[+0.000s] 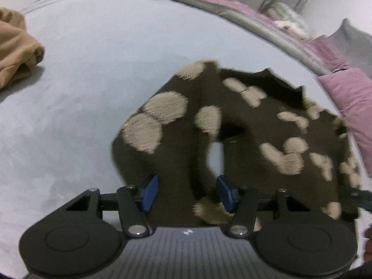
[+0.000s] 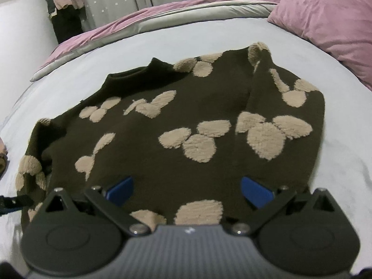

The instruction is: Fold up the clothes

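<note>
A dark brown sweater with beige fuzzy patches (image 2: 186,121) lies spread on a pale grey bed sheet (image 2: 337,162), collar toward the far left, one sleeve folded over its right side. My right gripper (image 2: 189,191) is wide open over the sweater's near hem, with cloth between its blue pads (image 2: 254,191). In the left wrist view the sweater (image 1: 244,127) looks bunched and partly lifted, blurred. My left gripper (image 1: 187,191) is open, its blue pads (image 1: 150,191) on either side of a fold of the sweater.
A tan garment (image 1: 16,48) lies at the left on the sheet (image 1: 81,93). A pink and grey duvet (image 2: 130,21) runs along the bed's far edge. A pink pillow (image 2: 325,21) sits at the far right. Clothes (image 2: 62,2) hang beyond the bed.
</note>
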